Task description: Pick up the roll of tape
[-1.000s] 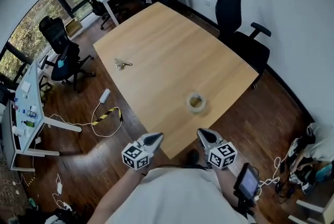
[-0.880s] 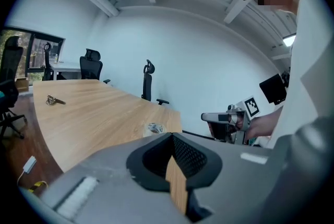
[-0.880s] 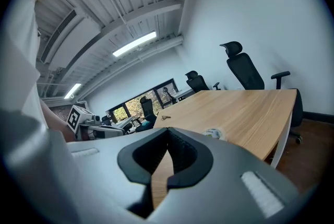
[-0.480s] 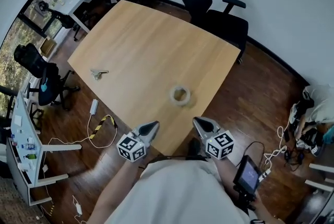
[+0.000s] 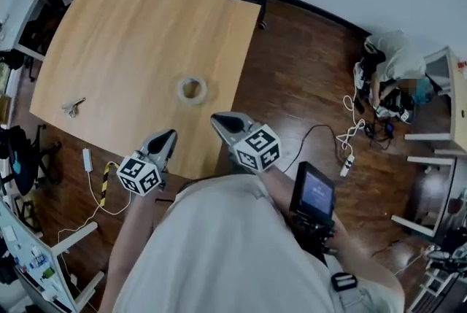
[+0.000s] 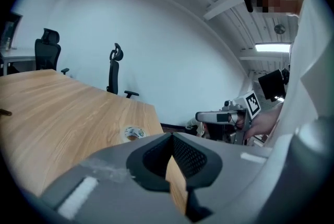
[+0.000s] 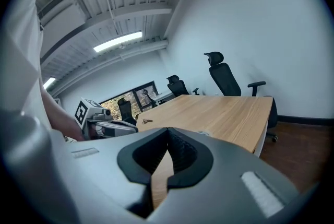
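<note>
Pale ring-shaped roll of tape [image 5: 192, 90] flat on light wooden table [image 5: 131, 41], near its edge, ahead of both tools. Jaws pressed together, empty, on left gripper [image 5: 169, 135] and right gripper [image 5: 217, 118]. Likely light, stiff, smooth-sided; best pinched across ring wall, one jaw through centre hole.

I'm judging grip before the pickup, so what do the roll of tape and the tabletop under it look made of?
The pale ring-shaped roll of tape looks like translucent plastic film, slightly glossy, wound on a brownish core, perhaps cardboard. The light tan table shows straight wood grain with a smooth matte finish: likely laminate or veneer.
</note>
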A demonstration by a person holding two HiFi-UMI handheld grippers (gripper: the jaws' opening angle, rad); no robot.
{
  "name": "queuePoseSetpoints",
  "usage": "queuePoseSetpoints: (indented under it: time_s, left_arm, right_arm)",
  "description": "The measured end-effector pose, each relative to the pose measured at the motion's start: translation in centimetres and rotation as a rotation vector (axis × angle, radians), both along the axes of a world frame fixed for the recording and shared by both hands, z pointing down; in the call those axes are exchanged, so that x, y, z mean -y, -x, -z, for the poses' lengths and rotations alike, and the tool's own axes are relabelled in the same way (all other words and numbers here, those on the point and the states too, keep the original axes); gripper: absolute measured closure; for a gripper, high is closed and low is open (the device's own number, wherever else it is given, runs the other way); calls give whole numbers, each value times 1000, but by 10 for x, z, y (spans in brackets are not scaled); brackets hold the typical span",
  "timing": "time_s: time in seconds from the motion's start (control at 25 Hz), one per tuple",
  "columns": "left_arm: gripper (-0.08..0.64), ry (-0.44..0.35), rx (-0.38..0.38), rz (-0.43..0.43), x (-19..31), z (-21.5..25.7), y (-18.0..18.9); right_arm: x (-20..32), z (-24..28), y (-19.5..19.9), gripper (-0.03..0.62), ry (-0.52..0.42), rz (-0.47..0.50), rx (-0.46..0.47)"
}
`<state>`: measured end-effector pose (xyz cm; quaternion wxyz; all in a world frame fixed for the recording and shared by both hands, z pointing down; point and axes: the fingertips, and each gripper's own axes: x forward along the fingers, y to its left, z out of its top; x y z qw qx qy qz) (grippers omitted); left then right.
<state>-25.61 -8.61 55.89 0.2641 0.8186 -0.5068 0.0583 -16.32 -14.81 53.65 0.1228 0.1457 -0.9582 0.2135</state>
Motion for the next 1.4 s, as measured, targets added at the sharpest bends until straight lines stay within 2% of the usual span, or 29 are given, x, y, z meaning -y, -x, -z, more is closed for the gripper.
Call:
queuePoseSetpoints:
  time_s: [0.2, 0.52, 0.96, 1.08, 1.4]
  left_arm:
    - [555, 31, 41, -83, 20, -10, -15]
    - [537, 83, 190, -261, 48, -33, -55]
    - [525, 201, 440, -440, 68, -72, -50]
    - [511, 242, 481, -478, 77, -83, -51]
    - [465, 294, 548, -522, 94, -102, -50]
  right_arm:
    - [-4, -3, -11, 586, 23, -34, -14]
    - [-2, -20, -45, 586, 69, -87, -10]
    - [2, -41, -58, 586, 136, -127, 45]
    - [4, -41, -68, 586, 148, -138, 43]
    - [14, -50, -89, 586, 169, -183, 47]
